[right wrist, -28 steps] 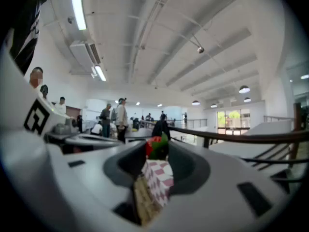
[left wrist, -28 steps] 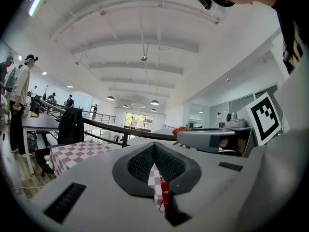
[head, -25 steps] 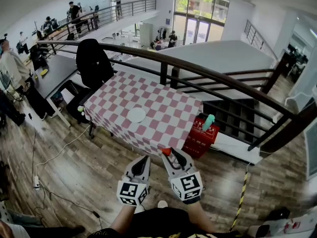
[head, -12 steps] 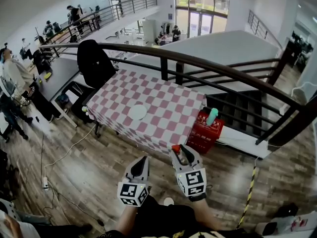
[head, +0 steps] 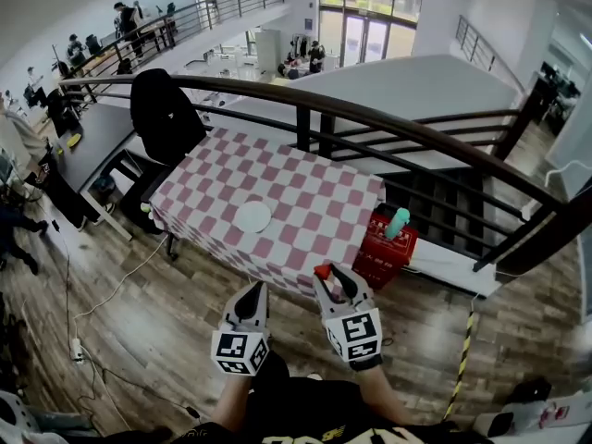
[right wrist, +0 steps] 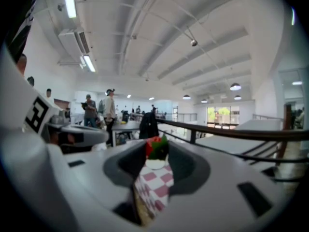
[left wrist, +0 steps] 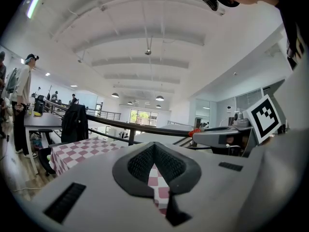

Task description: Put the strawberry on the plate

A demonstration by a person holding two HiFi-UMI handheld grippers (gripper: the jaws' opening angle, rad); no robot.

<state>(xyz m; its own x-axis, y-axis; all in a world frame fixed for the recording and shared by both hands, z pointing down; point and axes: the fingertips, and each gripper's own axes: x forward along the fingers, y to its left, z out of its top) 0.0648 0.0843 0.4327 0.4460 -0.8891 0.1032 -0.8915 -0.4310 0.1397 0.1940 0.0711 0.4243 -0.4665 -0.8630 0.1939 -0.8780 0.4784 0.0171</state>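
A red strawberry [head: 322, 270] with green leaves [right wrist: 155, 148] is pinched at the tips of my right gripper [head: 329, 273], which is shut on it. That gripper hangs above the wooden floor, just short of the near edge of the red-and-white checkered table [head: 305, 202]. A white plate [head: 252, 216] lies on the table's left-centre; in the right gripper view the plate [right wrist: 155, 164] shows just beneath the berry. My left gripper [head: 255, 289] is beside the right one, shut with nothing held [left wrist: 155, 148].
A dark handrail [head: 388, 123] runs behind the table, with stairs beyond. A red crate [head: 381, 252] holding a teal bottle [head: 398, 222] stands at the table's right. A black chair [head: 165, 114] is at the far left corner. Cables lie on the floor at left.
Both grippers have kept nearly the same pose, the strawberry still in the right one. The view has swung a little and the table sits slightly nearer.
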